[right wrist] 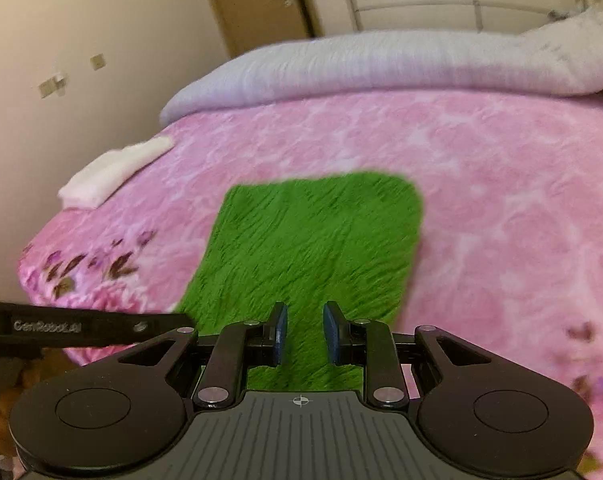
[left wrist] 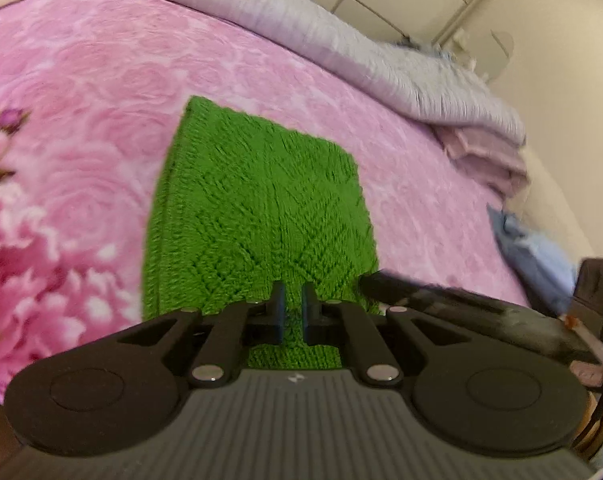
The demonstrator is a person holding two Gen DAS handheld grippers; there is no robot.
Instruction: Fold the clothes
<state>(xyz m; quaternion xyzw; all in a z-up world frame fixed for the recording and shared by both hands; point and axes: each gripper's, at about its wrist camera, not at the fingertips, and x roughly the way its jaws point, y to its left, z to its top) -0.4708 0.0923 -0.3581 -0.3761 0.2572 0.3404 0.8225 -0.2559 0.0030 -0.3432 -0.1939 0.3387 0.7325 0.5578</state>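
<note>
Seen from the left wrist, the left gripper [left wrist: 293,294] hangs over the near edge of a folded green knitted garment [left wrist: 261,208] that lies flat on the pink floral bedspread [left wrist: 101,80]. Its two fingers stand almost together with only a thin slit between them, and nothing is pinched there. A rolled lilac duvet [left wrist: 341,44] runs along the far side of the bed, with a folded pink cloth [left wrist: 489,160] at its end and a blue cloth [left wrist: 537,256] near the bed's edge. The other tool's dark finger [left wrist: 405,288] reaches in from the right.

Over on the right wrist view, the right gripper [right wrist: 305,316] hovers above the same green garment [right wrist: 313,240], its blue-padded fingers [right wrist: 280,334] partly apart with only knit showing in the gap; they clasp nothing. The garment sits near the middle of the bedspread [right wrist: 501,200]. A folded white cloth [right wrist: 113,172] lies at the left corner of the bed, and the lilac duvet [right wrist: 361,68] lines the back.
</note>
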